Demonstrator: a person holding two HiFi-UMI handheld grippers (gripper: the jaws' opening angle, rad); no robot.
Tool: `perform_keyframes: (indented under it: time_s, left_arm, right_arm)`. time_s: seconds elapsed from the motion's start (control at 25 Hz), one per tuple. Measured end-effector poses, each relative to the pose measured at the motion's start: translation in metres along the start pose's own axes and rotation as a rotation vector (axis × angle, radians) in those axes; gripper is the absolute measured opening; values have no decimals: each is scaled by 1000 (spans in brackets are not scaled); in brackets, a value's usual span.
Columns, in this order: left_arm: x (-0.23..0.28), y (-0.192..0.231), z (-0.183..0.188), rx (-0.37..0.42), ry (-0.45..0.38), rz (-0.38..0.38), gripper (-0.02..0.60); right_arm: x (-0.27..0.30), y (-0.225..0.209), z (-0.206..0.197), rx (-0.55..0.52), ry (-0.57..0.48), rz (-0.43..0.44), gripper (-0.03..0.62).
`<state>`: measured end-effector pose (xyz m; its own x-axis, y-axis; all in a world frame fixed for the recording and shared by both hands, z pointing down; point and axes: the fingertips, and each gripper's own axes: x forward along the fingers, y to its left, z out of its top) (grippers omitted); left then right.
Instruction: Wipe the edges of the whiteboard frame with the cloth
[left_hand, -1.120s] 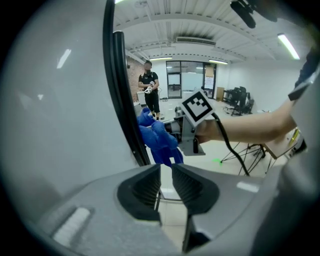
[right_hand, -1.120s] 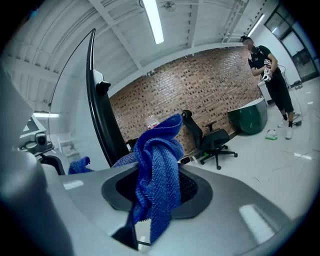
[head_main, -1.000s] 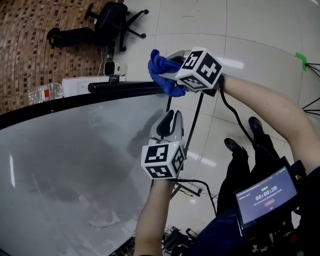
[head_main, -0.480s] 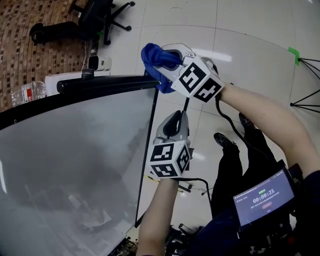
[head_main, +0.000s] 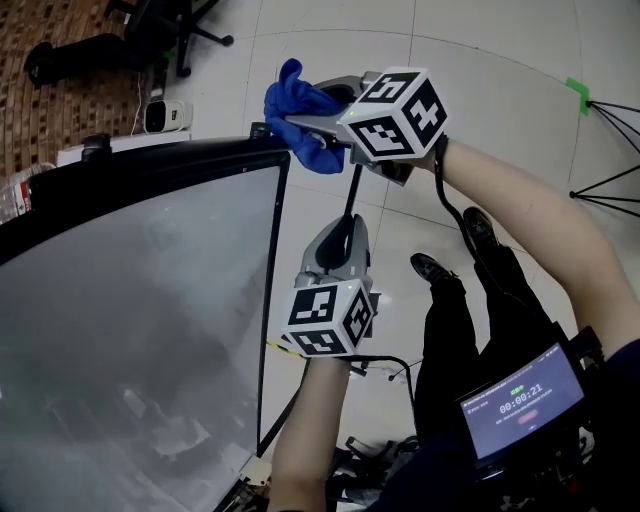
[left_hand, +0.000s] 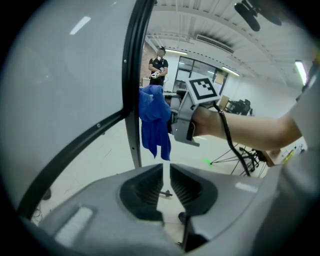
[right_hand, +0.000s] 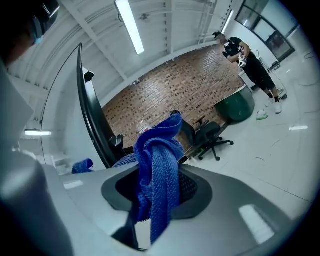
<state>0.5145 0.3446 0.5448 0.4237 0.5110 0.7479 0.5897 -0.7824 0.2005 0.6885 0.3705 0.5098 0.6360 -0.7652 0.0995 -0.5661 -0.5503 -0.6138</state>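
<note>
The whiteboard (head_main: 130, 300) fills the left of the head view, with a black frame (head_main: 270, 250) round it. My right gripper (head_main: 318, 112) is shut on a bunched blue cloth (head_main: 298, 118), which it holds against the frame's top right corner. In the right gripper view the cloth (right_hand: 157, 170) sits pinched between the jaws, with the frame (right_hand: 92, 117) just beyond. My left gripper (head_main: 346, 224) hangs below, right of the frame's right edge, jaws shut and nothing in them. The left gripper (left_hand: 166, 169) looks up at the frame (left_hand: 134, 75), the cloth (left_hand: 154, 125) and the right gripper (left_hand: 181, 119).
An office chair (head_main: 160, 20) and a small white device (head_main: 165, 115) stand on the tiled floor beyond the board. A tripod (head_main: 610, 150) and green tape (head_main: 578, 88) lie at the right. A screen (head_main: 515, 400) hangs on my chest. A person (left_hand: 158, 62) stands far off.
Both grippers have come down. The cloth has moved from above the top edge to the frame's top right corner. The board has slid left in the head view.
</note>
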Motion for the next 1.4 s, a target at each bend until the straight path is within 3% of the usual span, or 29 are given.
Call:
perform_keyframes:
  time_s: [0.36, 0.64, 1.12, 1.4]
  left_arm:
    - [29, 11, -34, -25, 15, -27, 42]
    - [68, 15, -72, 2, 19, -41, 43]
    - [97, 51, -73, 83, 1, -34, 43]
    - [116, 60, -91, 81, 39, -28, 43]
  right_arm:
    - [12, -19, -27, -6, 67, 7, 132]
    - [7, -51, -79, 19, 85, 18, 132]
    - [28, -88, -112, 57, 114, -28, 132]
    - [30, -114, -148, 75, 162, -62, 132]
